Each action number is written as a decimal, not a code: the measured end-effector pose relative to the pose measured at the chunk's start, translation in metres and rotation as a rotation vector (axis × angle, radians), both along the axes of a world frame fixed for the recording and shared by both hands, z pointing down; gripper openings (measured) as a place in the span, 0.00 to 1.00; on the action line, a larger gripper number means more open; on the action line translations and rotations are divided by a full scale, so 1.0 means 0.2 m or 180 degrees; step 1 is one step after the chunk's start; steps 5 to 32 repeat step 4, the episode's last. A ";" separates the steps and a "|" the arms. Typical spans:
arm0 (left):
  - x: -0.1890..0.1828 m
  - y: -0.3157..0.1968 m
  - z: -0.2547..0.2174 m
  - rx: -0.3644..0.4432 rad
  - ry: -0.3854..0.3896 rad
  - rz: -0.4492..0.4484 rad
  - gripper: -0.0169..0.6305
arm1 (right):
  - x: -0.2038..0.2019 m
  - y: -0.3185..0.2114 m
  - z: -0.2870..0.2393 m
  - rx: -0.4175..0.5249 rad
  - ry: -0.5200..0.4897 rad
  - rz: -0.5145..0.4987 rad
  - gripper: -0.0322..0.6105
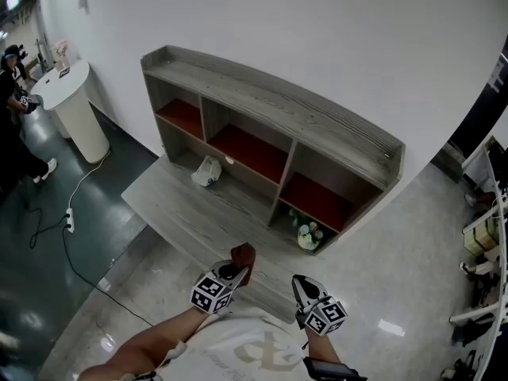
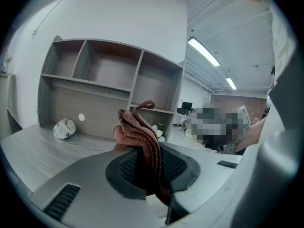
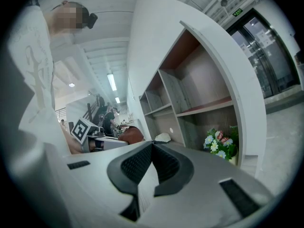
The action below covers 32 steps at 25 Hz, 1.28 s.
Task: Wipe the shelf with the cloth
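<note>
Large open office-like hall: glossy grey floor (image 1: 44, 292), long ceiling strip lights (image 2: 204, 52), glass doors (image 3: 268, 51) under an exit sign (image 3: 237, 11), white rounded counter (image 1: 75, 105) at ten o'clock.

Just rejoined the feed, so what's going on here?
A person faces the shelf with a gripper in each hand. The left gripper is shut on the cloth, held up over the desk, clear of the shelf. The right gripper is shut and empty. Nothing is being wiped at this moment.
</note>
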<state>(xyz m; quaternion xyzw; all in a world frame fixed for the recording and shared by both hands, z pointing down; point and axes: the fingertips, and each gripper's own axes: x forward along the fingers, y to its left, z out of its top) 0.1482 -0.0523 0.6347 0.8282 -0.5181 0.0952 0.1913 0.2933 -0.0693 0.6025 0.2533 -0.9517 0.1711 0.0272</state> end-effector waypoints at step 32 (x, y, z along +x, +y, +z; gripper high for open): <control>-0.03 0.00 -0.01 0.0027 -0.0019 -0.0004 0.13 | -0.03 0.02 0.01 0.0005 0.0001 -0.0017 0.05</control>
